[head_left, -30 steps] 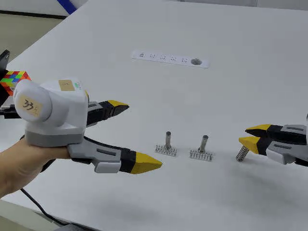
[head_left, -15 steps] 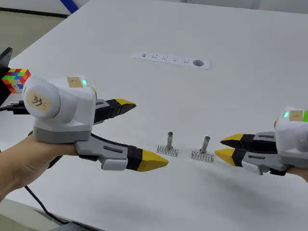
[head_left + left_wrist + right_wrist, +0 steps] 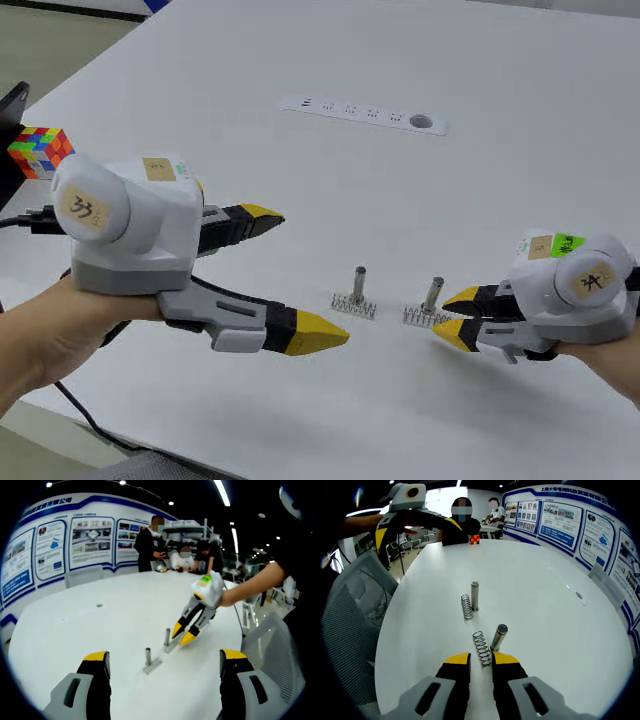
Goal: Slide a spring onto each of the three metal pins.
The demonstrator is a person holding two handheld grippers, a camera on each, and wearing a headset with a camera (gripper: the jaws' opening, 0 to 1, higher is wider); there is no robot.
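On the white table (image 3: 520, 180), two metal pins stand upright side by side, each with a spring lying flat at its foot rather than on it. The left-hand pin (image 3: 359, 283) has the left-hand spring (image 3: 354, 306) beside it, and the right-hand pin (image 3: 433, 293) has the right-hand spring (image 3: 422, 318).

The left gripper (image 3: 290, 275), held in the left hand (image 3: 50, 335), hovers to the left of the pins. Its yellow-tipped jaws are spread wide with nothing between them. A paper sticker on its round end bears a handwritten "33".

The right gripper (image 3: 452, 315) points at the right-hand spring from the right, its jaws drawn close with a slim gap left. In the right gripper view the near end of that spring sits just at the gap — whether the tips touch it cannot be told. This gripper carries a green sticker and a tan one, and the handwritten mark on its round end is not legible.

Beyond the pins lies a white power strip (image 3: 365, 113), and a Rubik's cube (image 3: 38, 150) sits off to the left. Blue-trimmed display boards (image 3: 85, 535) line the wall — their writing is too small to read.
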